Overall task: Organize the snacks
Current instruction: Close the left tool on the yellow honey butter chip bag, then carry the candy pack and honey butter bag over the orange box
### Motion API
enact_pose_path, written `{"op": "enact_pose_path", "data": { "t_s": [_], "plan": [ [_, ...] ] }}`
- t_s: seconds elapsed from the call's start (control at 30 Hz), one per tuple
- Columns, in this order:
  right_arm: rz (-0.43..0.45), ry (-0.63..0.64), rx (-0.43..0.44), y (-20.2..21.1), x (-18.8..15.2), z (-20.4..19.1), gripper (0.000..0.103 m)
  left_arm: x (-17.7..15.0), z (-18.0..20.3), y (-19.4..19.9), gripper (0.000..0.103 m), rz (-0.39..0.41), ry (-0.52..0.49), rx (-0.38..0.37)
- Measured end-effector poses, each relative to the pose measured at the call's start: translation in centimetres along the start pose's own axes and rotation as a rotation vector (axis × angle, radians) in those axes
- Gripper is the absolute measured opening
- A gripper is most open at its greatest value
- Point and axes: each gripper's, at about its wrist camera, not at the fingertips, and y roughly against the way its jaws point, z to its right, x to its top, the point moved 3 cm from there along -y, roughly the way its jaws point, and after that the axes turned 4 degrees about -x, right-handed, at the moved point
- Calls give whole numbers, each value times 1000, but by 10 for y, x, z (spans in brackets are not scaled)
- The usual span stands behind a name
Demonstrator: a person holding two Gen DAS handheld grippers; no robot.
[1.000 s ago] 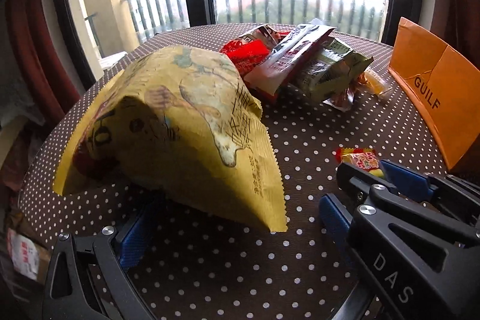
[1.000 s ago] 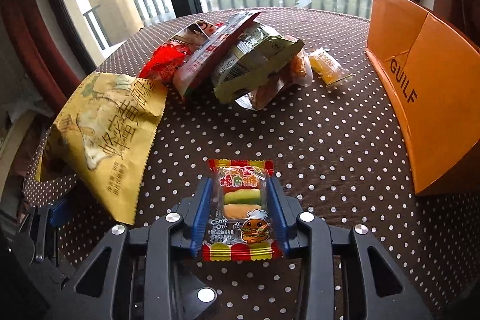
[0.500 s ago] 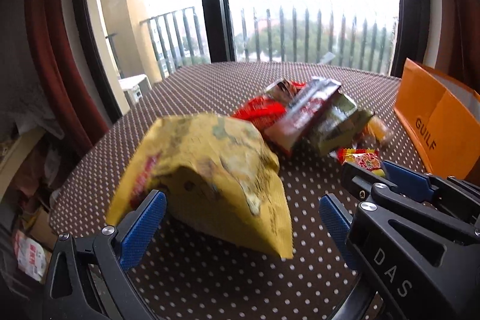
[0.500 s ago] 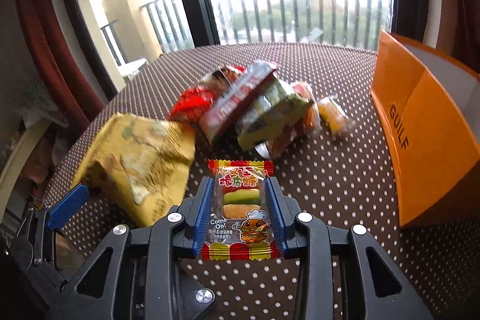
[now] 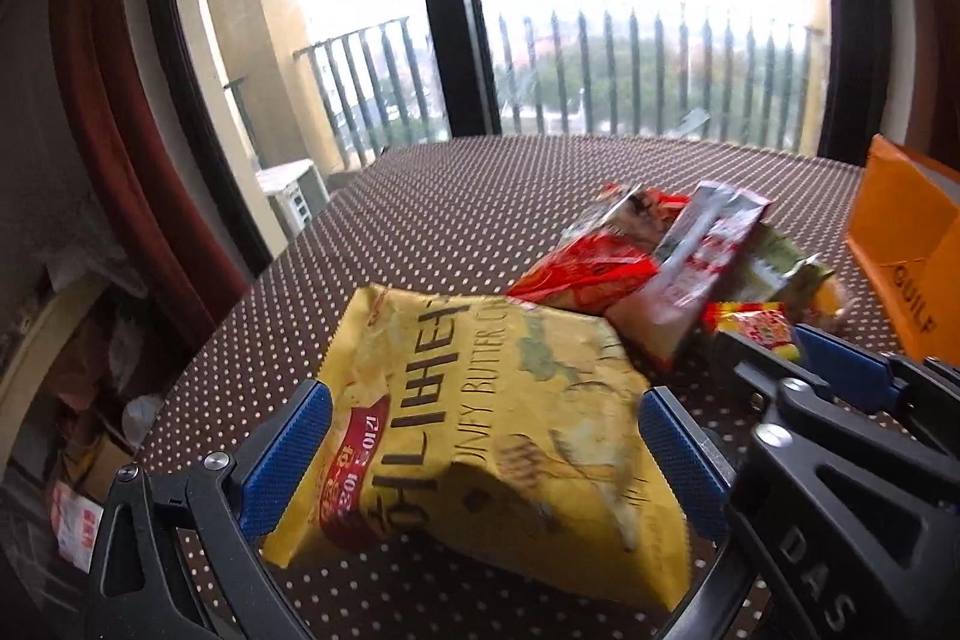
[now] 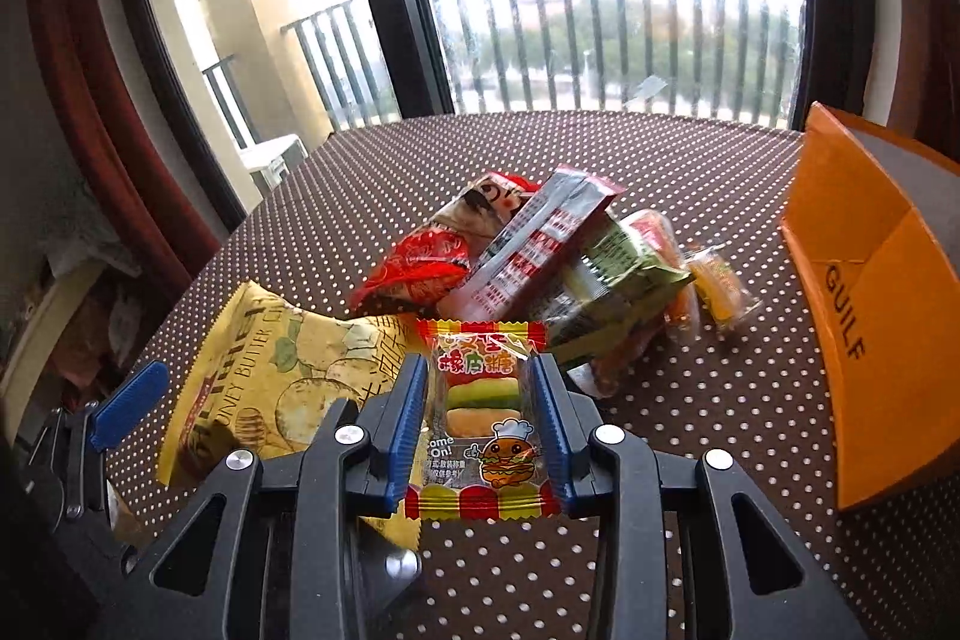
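My left gripper point(image 5: 480, 454) is shut on a big yellow chip bag point(image 5: 480, 412) and holds it lifted above the dotted table point(image 5: 450, 220); the bag also shows in the right wrist view point(image 6: 270, 376). My right gripper point(image 6: 480, 400) is shut on a small burger gummy candy packet point(image 6: 480, 412), held above the table; this packet shows in the left wrist view point(image 5: 756, 325). A pile of snack packs point(image 6: 540, 256) lies mid-table, also in the left wrist view point(image 5: 672, 256).
An orange cardboard box point(image 6: 870, 292) marked GUILF stands open at the right, also in the left wrist view point(image 5: 906, 244). A small orange candy point(image 6: 720, 292) lies beside the pile. Window and balcony rail are behind; clutter lies on the floor to the left.
My left gripper has closed on the yellow chip bag and lifted it off the table. Both grippers have risen and tilted up. The candy packet stays in the right gripper.
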Motion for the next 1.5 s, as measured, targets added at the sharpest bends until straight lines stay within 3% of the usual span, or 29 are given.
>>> {"op": "enact_pose_path", "data": {
  "t_s": [0.17, 0.53, 0.73, 0.8, 0.9, 1.5],
  "plan": [
    [-42, 7, -16, -20, -1, -4, 39, -5, -4, -18, 102, -47, 25, -27],
    [-81, 3, -23, -45, 2, -7, 39, -13, -3, -23, 101, -41, 46, -78],
    [-78, 9, -7, -46, 3, -6, 39, -17, -2, -12, 86, -34, 61, -98],
    [-78, 12, -5, -44, 1, -5, 39, -19, -1, -8, 75, -31, 67, -102],
    [-75, 8, 6, -42, 0, -2, 39, -20, 2, -1, 70, -13, 63, -97],
    [-10, -35, -17, 0, -3, 21, 39, -11, 41, 39, 68, 21, 29, -172]
  ]
}}
